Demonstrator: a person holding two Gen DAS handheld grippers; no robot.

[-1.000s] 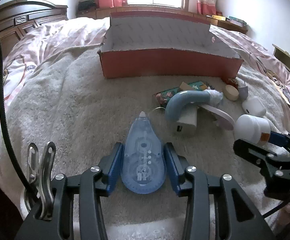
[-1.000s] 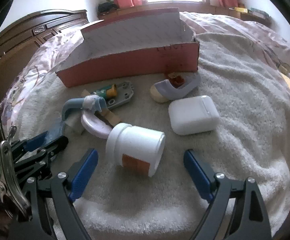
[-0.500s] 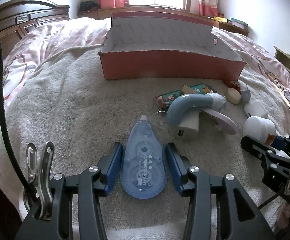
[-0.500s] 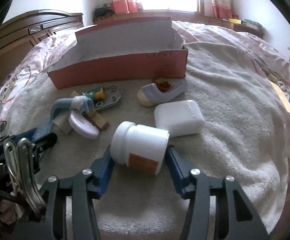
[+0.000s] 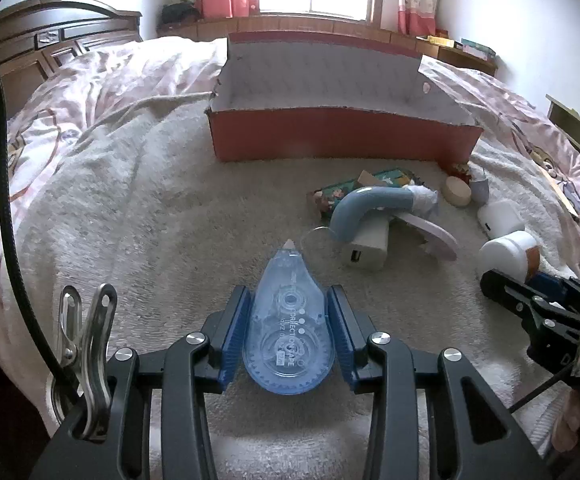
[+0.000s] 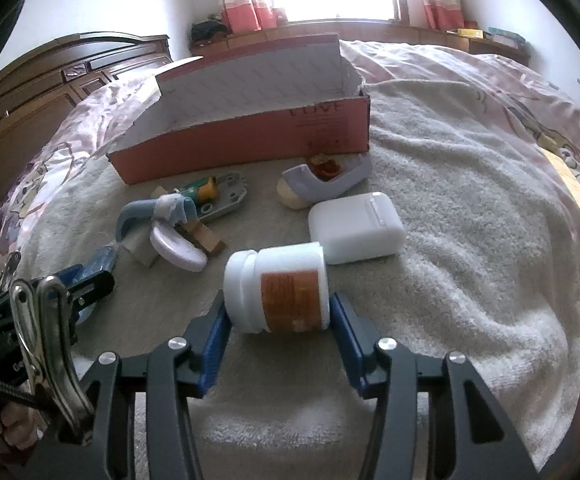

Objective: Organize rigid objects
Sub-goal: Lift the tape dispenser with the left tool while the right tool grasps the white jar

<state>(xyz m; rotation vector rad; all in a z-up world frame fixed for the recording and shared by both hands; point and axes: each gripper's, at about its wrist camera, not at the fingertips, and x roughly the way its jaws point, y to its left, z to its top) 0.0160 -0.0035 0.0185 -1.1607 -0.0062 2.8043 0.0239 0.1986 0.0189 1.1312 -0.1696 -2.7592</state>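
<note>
Correction tape dispenser [image 5: 288, 330] sits right there between your left gripper [image 5: 288, 334] pads, flat on the towel [image 5: 130, 220], blue fingers pinching its wide rear body on both flanks, nose pointing away toward the box. Smooth clear plastic, light and stiff by the look of it, so it could squirt forward out of the pinch; I'd judge the broad belly is the right place, not the tapered tip. Over on your other side, the right gripper [image 6: 280, 326] has closed in on the white jar [image 6: 278, 290], lying on its side with the orange label up, one pad at the lid end and one at the base. Hard, round and probably slick, so the grip looks sound lengthwise, though it could roll or pivot if you tilt; keep it level. Just past the jar lies the white case [image 6: 355, 224], touching or nearly touching it. Left of that, a small heap: the blue curved piece [image 5: 363, 210] resting over a white adapter [image 5: 367, 242] and a pale lilac oval [image 6: 176, 246], with a green card [image 5: 363, 186] behind. Farther right, the lilac tape holder [image 6: 325, 178] stands just in front of the red box [image 5: 341, 142]. The box is open-topped, its near wall low, and nothing shows inside from here. Both pieces look ready to lift.
</note>
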